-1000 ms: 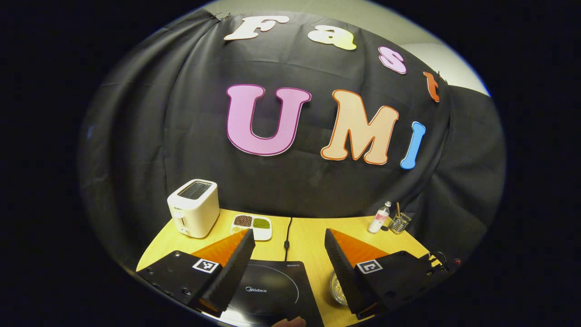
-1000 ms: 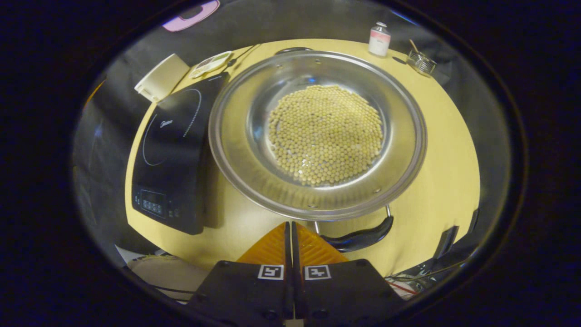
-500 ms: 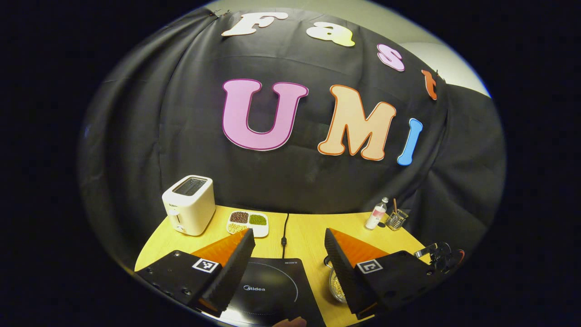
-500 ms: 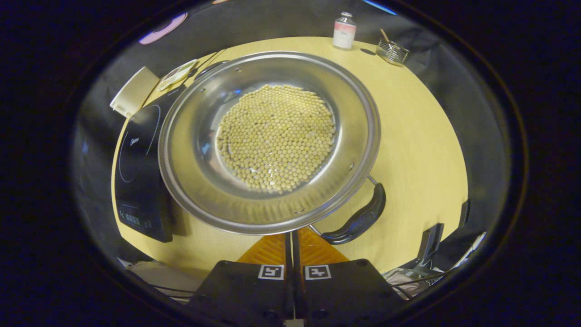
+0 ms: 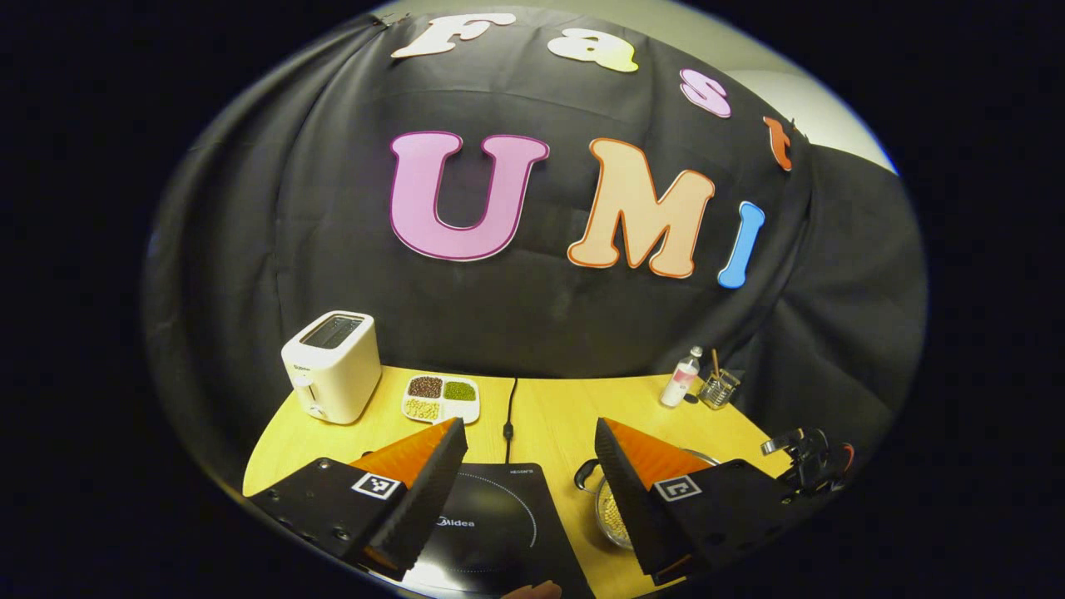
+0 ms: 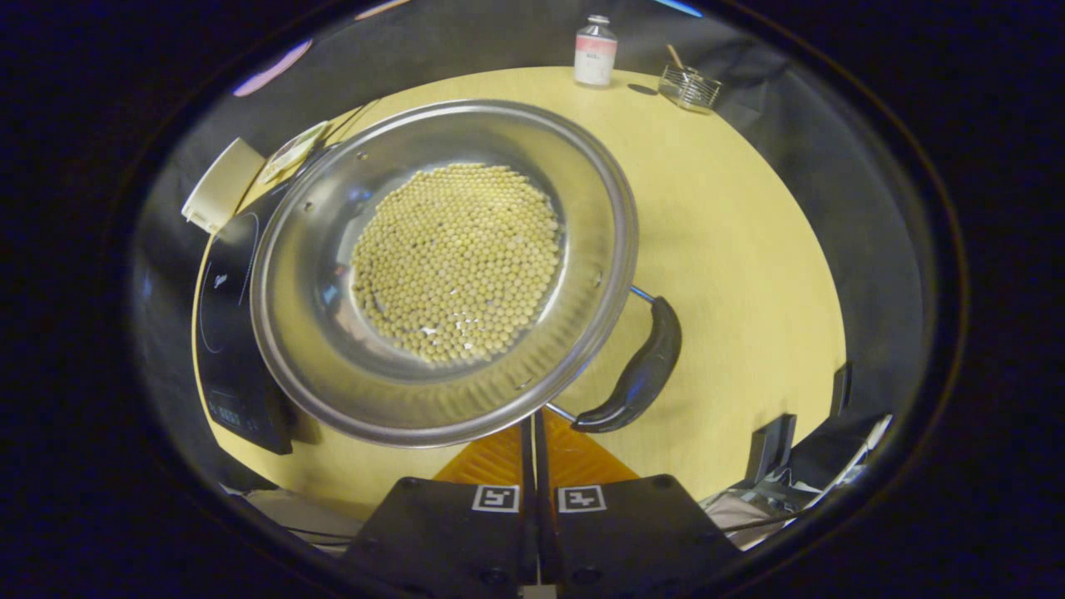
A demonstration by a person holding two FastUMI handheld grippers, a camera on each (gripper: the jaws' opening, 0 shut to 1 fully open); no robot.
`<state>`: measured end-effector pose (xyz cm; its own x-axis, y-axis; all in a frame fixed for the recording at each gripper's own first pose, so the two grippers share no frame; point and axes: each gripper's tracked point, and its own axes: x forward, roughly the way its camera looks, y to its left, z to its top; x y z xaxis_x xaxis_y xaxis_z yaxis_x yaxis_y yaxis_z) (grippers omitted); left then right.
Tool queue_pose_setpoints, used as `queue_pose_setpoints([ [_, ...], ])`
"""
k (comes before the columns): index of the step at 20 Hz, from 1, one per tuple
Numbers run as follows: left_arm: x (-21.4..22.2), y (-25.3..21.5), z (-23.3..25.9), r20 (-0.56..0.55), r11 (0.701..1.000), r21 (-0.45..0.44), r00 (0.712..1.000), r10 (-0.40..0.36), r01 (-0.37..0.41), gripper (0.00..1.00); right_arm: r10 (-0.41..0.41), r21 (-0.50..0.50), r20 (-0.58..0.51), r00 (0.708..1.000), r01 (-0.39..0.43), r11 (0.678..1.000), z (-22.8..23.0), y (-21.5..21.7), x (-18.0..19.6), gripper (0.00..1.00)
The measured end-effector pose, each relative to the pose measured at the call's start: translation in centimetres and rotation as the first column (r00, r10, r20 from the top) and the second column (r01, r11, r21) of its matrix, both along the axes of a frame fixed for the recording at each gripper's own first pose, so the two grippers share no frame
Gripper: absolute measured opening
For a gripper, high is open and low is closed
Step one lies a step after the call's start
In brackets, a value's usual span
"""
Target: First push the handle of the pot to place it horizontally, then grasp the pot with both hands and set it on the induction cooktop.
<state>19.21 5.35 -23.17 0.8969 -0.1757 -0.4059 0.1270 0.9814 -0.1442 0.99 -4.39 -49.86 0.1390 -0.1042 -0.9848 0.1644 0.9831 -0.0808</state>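
In the right gripper view a steel pot (image 6: 333,366) holding yellow beans (image 6: 453,262) stands on the yellow table (image 6: 732,249), its left side over the edge of the black induction cooktop (image 6: 220,333). The pot's black side handle (image 6: 636,370) sticks out at lower right. My right gripper (image 6: 533,426) is shut with nothing in it, its tips at the pot's near rim beside the handle's wire. My left gripper (image 5: 528,453) is open above the cooktop (image 5: 491,524), with the pot (image 5: 611,512) partly hidden behind its right finger.
A white toaster (image 5: 330,366) and a divided dish of beans (image 5: 441,398) stand at the back left. A small bottle (image 5: 681,377) and a glass (image 5: 717,388) stand at the back right. The cooktop's cable (image 5: 507,408) runs to the wall. A black device (image 5: 803,457) sits at the table's right edge.
In the right gripper view the pot has shifted left toward the cooktop and its handle has swung from the bottom round to the right. The left gripper view has pulled back, showing more table.
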Motion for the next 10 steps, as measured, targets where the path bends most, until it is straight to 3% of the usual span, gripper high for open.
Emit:
queue_pose_setpoints([
  [1, 0.0, -0.3, -0.5, -0.011, 1.000, 0.010, 1.000, -0.002, 0.002, 0.95, -0.004, 0.002, -0.001, 1.000, 0.004, 1.000, -0.1, -0.7, 0.2, 0.00],
  [4, -0.3, -2.3, -1.9, -0.061, 1.000, -0.029, 0.998, -0.007, 0.005, 0.95, -0.014, 0.005, 0.011, 1.000, 0.014, 1.000, 0.1, -2.9, 1.6, 0.03],
  [10, -0.5, -4.9, -4.8, -0.148, 1.000, -0.030, 0.989, -0.007, 0.003, 0.95, 0.031, 0.039, 0.050, 0.998, -0.033, 0.999, -0.1, -6.7, 5.8, 0.03],
])
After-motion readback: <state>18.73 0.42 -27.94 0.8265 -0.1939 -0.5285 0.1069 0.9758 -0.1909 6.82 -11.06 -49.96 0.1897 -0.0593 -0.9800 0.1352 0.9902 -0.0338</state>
